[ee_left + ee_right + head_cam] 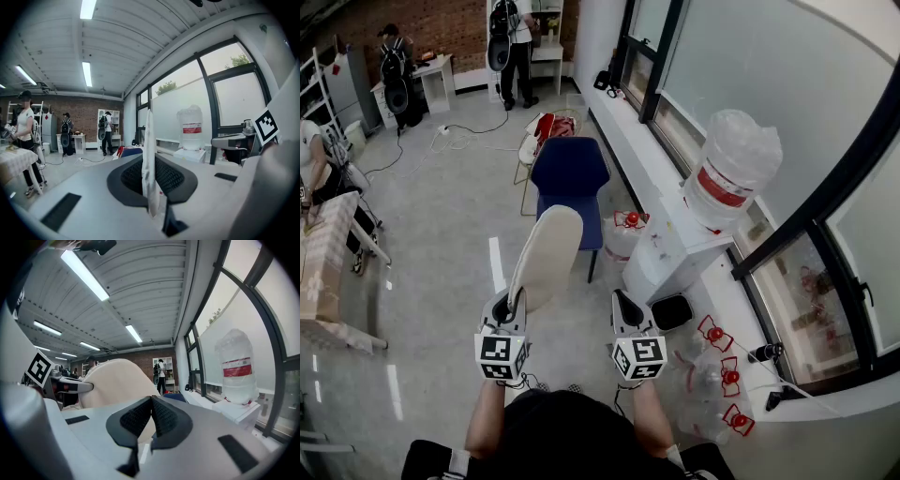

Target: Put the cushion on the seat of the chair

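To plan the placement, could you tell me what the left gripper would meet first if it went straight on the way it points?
Most likely the blue chair: the left gripper, shut on the cushion, aims toward its seat's front edge, so the cushion would touch first. Depth is hard to judge.

Open office-lab, brick wall (pixel 441 23), water dispenser (pixel 667 251), white shelving (pixel 551 52)

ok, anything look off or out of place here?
Only clutter on the floor: clear jugs with red caps lie scattered beside the water dispenser, and there is one more right next to the blue chair. The cushion is gripped edge-on in the left gripper; the chair's seat is bare.
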Available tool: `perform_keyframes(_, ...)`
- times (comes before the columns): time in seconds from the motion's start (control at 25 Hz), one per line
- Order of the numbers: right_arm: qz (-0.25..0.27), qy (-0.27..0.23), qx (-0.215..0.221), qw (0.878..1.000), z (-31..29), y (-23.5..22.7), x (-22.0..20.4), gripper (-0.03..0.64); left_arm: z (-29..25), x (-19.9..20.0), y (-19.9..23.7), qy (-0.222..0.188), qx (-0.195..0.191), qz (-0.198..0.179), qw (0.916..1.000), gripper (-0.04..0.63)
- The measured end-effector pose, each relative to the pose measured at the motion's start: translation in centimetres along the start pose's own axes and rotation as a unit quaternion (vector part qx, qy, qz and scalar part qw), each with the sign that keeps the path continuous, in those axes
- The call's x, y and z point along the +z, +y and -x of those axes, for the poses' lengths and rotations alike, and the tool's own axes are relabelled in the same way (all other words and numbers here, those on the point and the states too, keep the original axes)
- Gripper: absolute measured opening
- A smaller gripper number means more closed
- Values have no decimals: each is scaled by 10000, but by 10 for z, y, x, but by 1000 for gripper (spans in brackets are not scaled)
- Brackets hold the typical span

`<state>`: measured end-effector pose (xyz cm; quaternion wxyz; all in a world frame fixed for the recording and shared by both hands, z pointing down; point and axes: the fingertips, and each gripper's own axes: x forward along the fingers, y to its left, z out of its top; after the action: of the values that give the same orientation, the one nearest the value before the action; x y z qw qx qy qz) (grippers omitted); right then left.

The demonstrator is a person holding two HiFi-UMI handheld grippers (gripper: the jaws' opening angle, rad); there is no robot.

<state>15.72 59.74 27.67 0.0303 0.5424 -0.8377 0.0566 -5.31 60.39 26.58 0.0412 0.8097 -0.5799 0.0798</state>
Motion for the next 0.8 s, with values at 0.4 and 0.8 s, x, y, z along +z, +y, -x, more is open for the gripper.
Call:
perform_keyframes(0.4, -93, 3, -17, 10000, 3, -1, -8, 31, -5, -13, -7, 134, -116, -35, 9998, 42)
perform_keyframes(0.8, -108, 151, -25, 9998, -2, -13, -19, 32, -21, -26, -14, 247, -139, 63, 9996, 42)
